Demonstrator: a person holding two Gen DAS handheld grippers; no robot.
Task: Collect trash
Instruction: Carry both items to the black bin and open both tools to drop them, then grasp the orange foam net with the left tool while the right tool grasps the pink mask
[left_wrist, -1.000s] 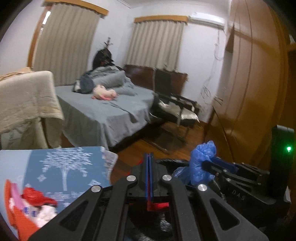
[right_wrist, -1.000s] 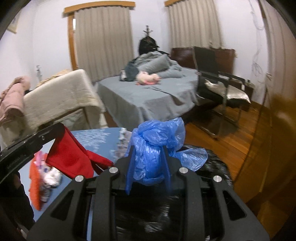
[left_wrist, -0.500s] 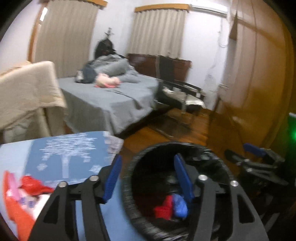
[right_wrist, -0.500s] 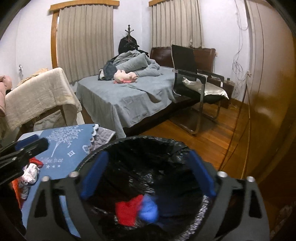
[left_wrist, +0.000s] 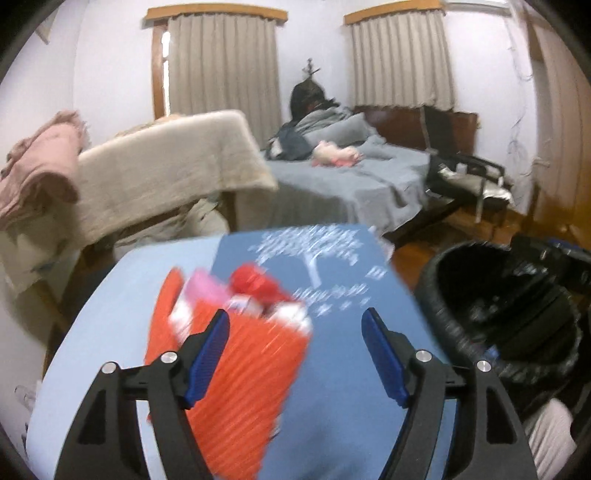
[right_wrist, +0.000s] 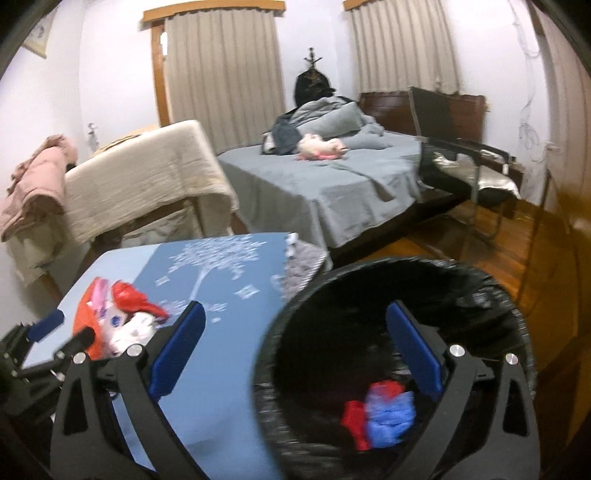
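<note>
Red and blue scraps (right_wrist: 380, 413) in bin (right_wrist: 295, 317): right wrist view only

Bare blue surface (left_wrist: 332, 424) lies open ahead of my left claw (left_wrist: 295, 354); trash pile (left_wrist: 236, 332) blocks its left half, bin (left_wrist: 443, 317) walls the right.

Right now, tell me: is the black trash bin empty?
No, the right wrist view shows a red piece and a crumpled blue bag lying at the bottom of the black-lined trash bin.
</note>
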